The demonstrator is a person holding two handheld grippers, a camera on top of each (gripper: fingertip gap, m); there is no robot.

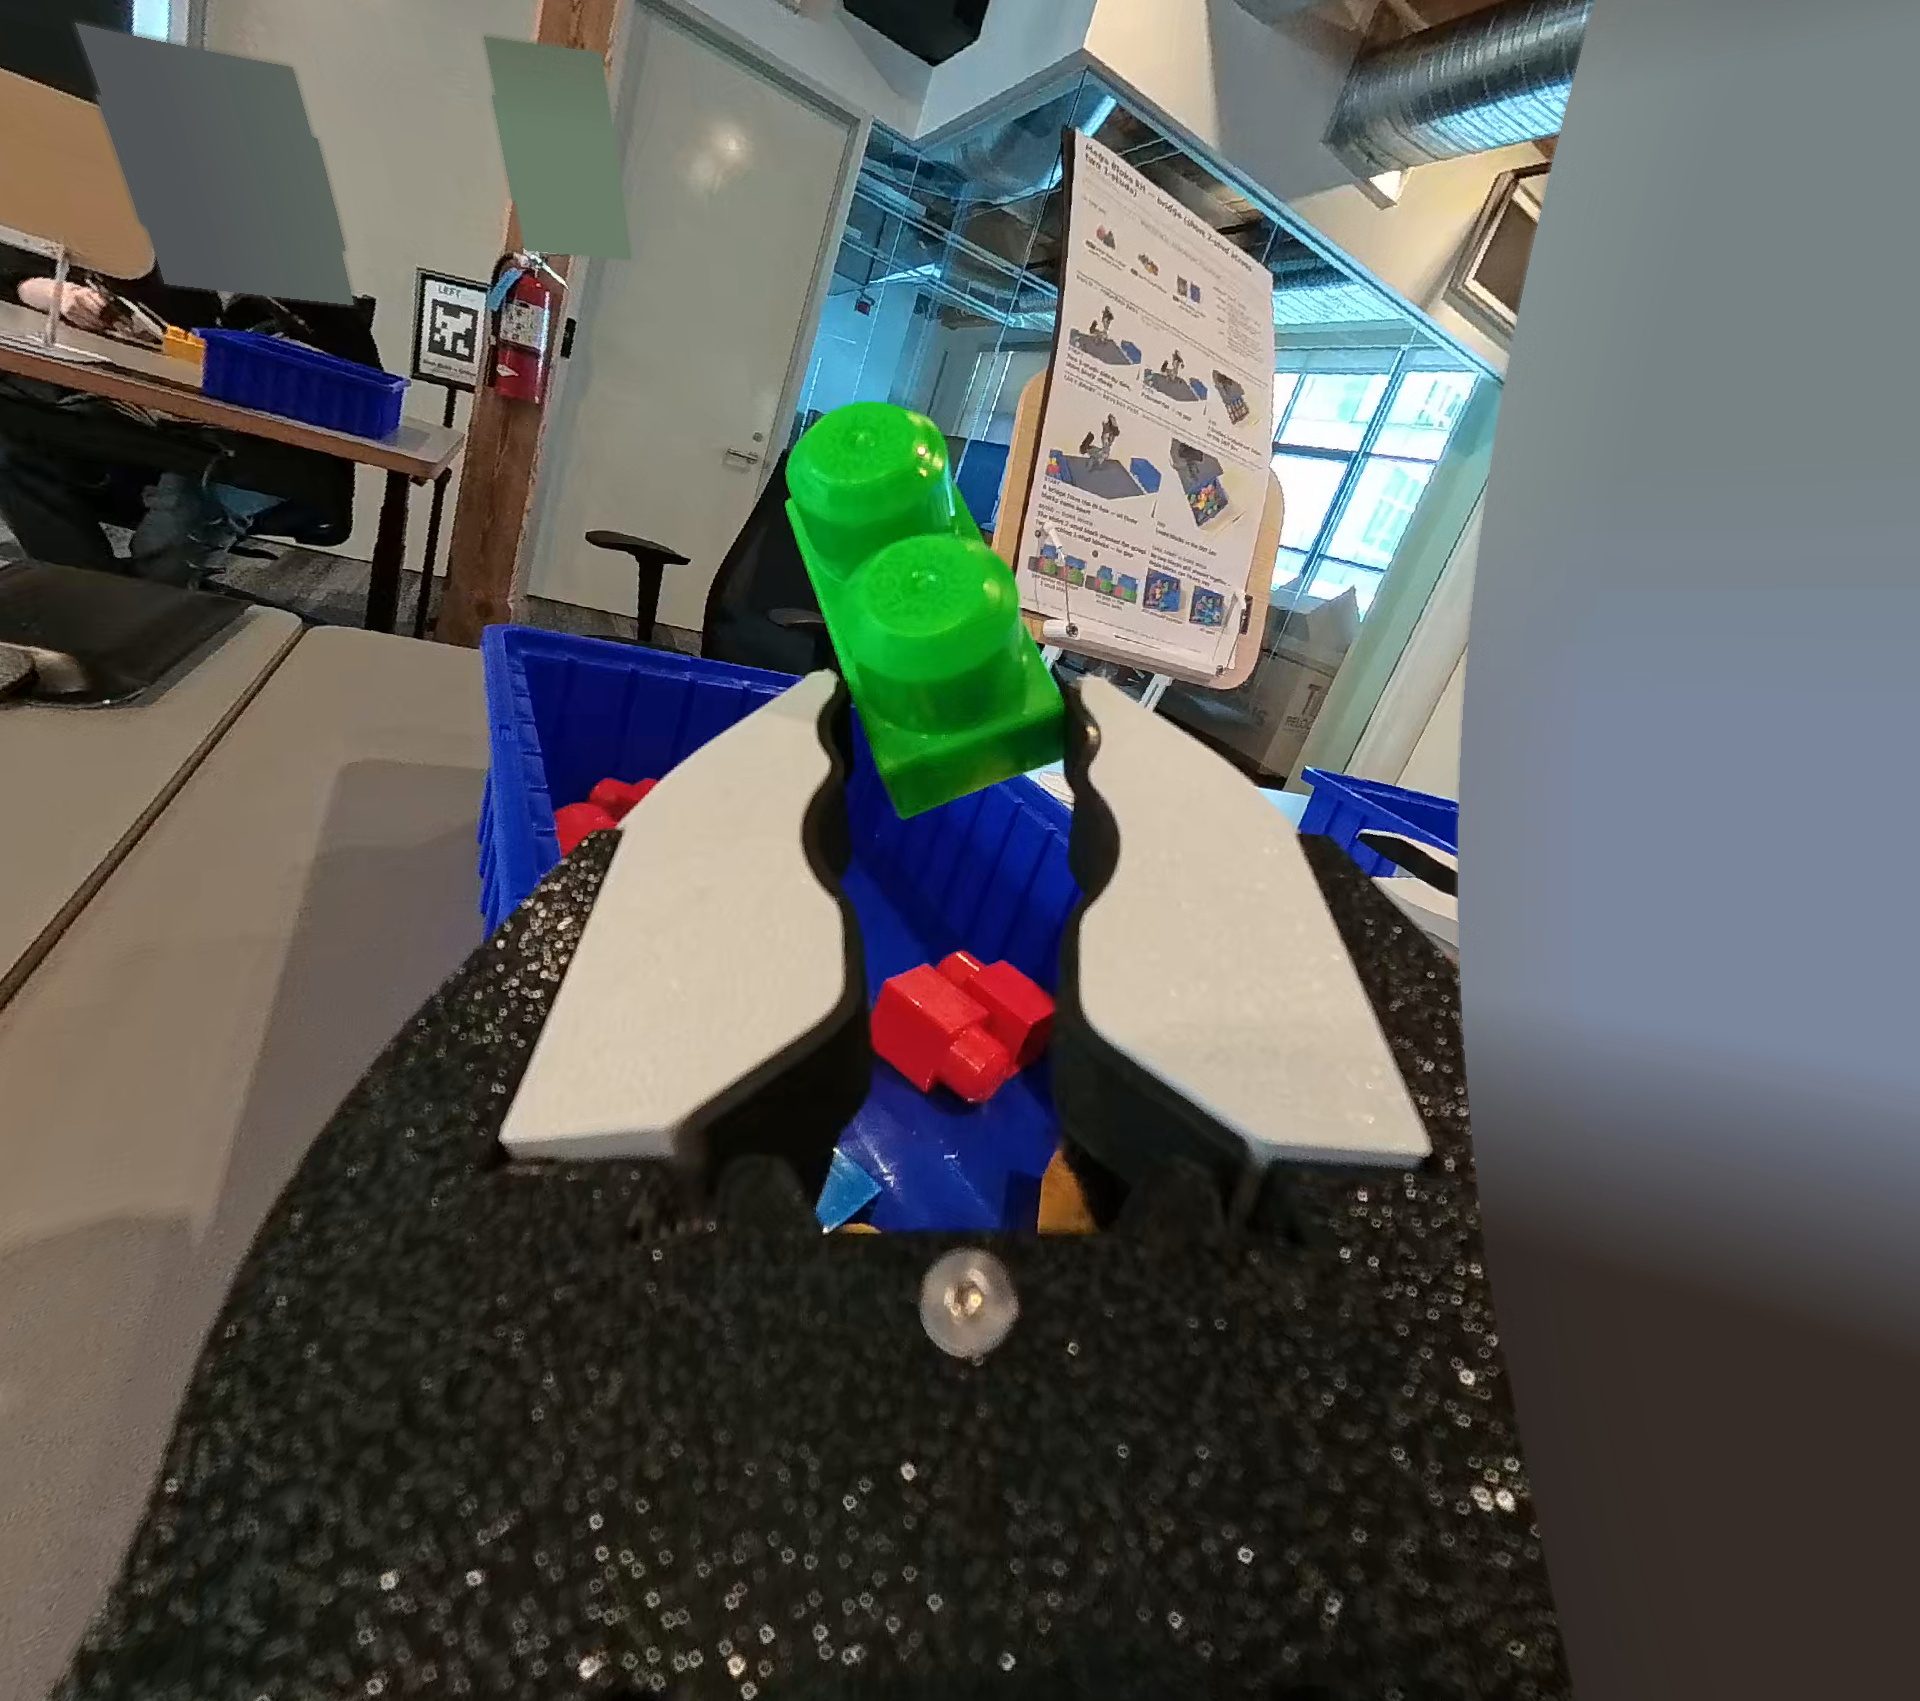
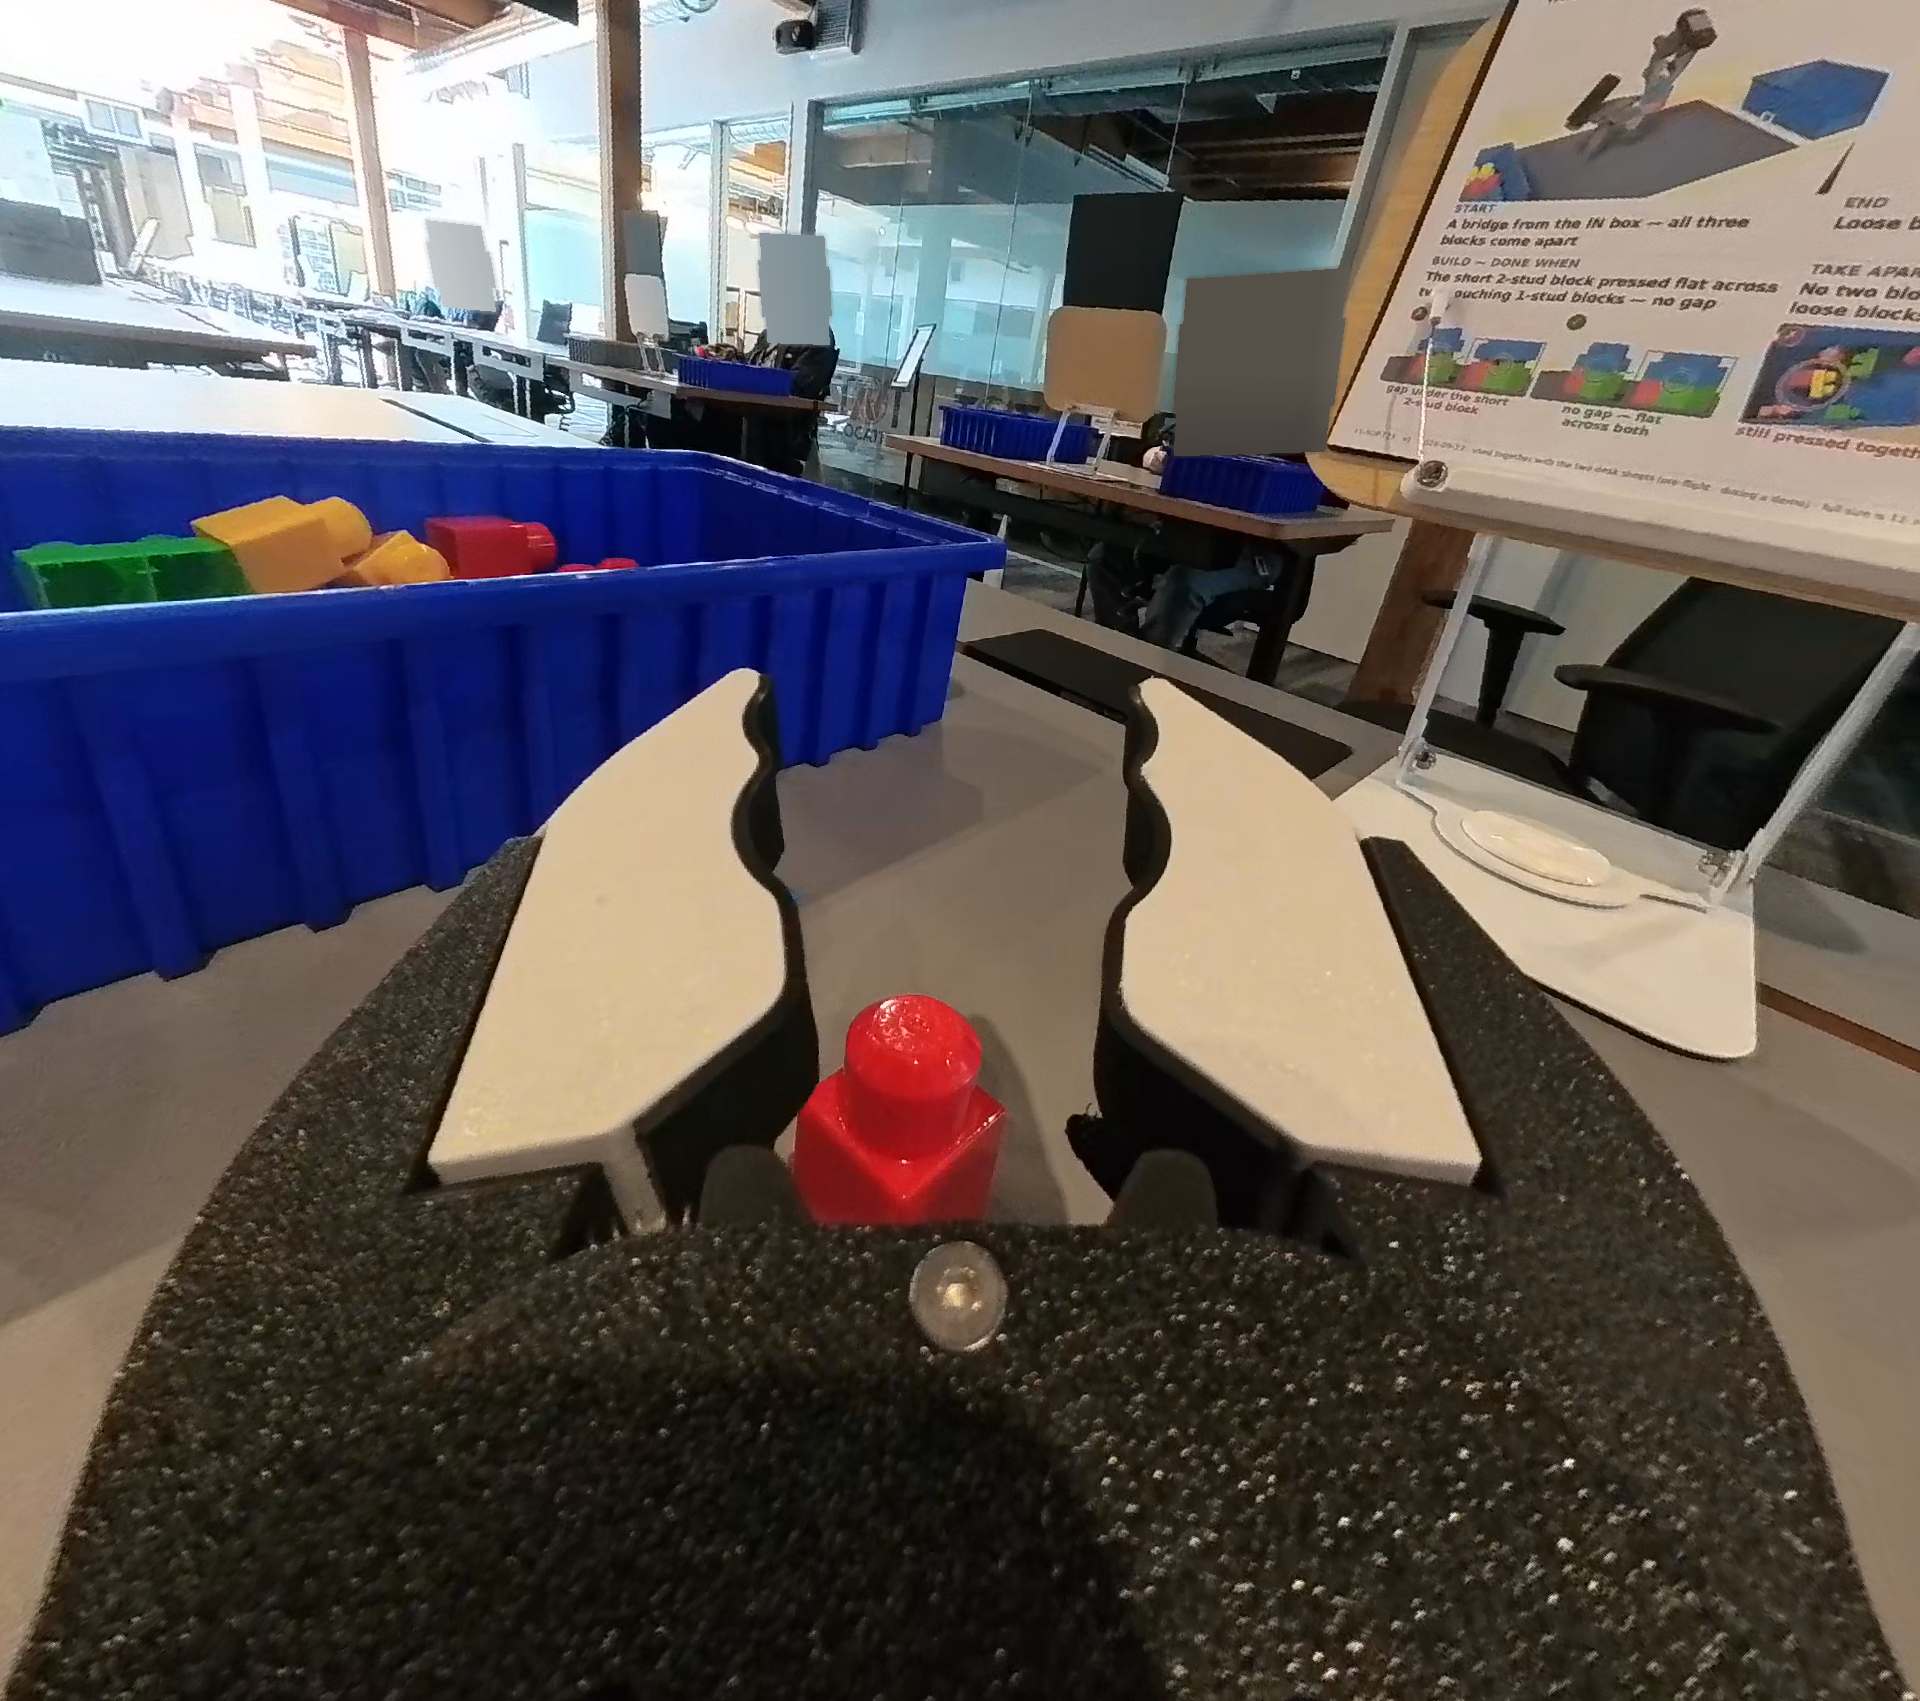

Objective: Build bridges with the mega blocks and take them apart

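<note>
In the left wrist view, my left gripper is shut on a green two-stud block. It holds the block tilted, studs toward the camera, above a blue bin. Red blocks lie in that bin below the fingers. In the right wrist view, my right gripper is open and low over the grey table. A red one-stud block stands upright on the table between the bases of the fingers, apart from the pads.
A blue bin at the left of the right wrist view holds green, yellow and red blocks. An instruction sheet on a white stand stands at the right. Another blue bin's corner shows right of the left gripper. One gripper's finger ends stand about 40 cm off the other's.
</note>
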